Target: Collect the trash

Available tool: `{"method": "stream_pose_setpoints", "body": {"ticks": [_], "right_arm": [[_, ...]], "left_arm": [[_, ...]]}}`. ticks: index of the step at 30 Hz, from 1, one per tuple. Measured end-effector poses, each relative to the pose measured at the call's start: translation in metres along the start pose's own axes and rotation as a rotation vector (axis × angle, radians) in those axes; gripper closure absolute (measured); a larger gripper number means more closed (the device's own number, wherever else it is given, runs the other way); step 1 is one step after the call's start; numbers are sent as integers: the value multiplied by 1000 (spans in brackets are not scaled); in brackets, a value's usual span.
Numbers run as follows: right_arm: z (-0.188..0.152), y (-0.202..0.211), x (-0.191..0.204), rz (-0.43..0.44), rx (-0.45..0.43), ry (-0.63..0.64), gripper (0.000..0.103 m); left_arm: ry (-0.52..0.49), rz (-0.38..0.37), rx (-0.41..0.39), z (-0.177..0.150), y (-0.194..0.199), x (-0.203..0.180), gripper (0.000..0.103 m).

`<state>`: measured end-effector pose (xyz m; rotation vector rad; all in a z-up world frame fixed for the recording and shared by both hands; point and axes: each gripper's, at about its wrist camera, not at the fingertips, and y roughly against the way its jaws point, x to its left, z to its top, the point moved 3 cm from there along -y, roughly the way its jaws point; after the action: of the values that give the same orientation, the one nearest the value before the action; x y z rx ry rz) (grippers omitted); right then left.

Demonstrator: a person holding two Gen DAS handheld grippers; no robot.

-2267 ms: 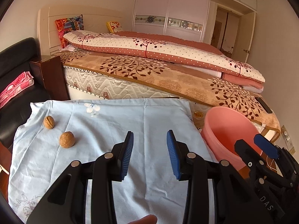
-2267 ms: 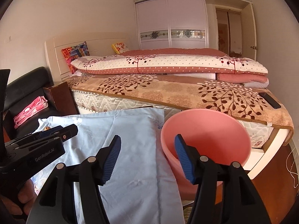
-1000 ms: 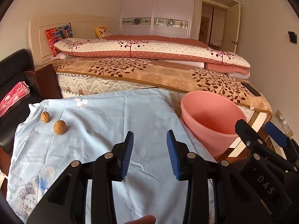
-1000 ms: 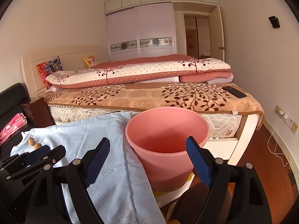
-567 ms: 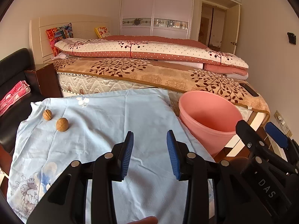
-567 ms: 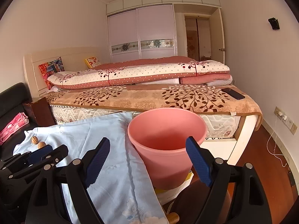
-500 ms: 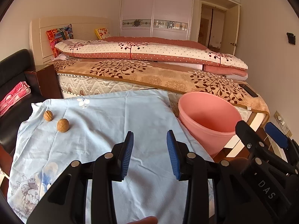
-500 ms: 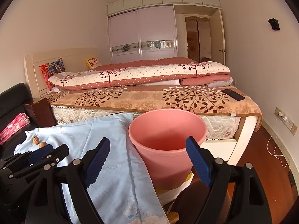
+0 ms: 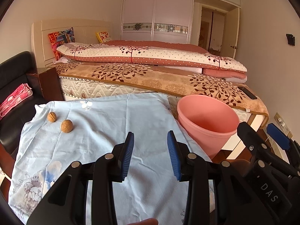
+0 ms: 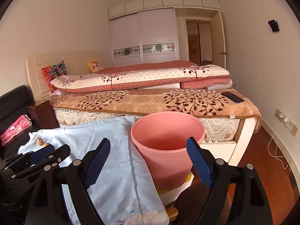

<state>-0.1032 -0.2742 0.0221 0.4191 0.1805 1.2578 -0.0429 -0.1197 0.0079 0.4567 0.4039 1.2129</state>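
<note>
On the far left of the blue cloth [image 9: 105, 131], two walnuts [image 9: 67, 126] may roll off if your empty, parted left gripper [image 9: 150, 154] nudges them, while your right gripper [image 10: 150, 161] hangs wide apart.

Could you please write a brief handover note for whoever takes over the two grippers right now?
Left gripper: open, empty, over the blue cloth.
Right gripper: open wide, empty, facing the pink bin.
Two walnuts lie on the cloth's far left part, apart from each other; the bin stands off the cloth's right edge.
Done: nothing visible in the bin, though its bottom is hidden.
Left: pick up each walnut and drop it into the bin.
</note>
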Motion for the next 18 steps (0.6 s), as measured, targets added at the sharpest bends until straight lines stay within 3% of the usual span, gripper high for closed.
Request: {"method": "stream_pose_setpoints", "body": {"ticks": [18], "right_arm": [[0,20,5,4,-36,21,21]], "left_arm": [[4,-6,-29,-2,20,0,66]]}}
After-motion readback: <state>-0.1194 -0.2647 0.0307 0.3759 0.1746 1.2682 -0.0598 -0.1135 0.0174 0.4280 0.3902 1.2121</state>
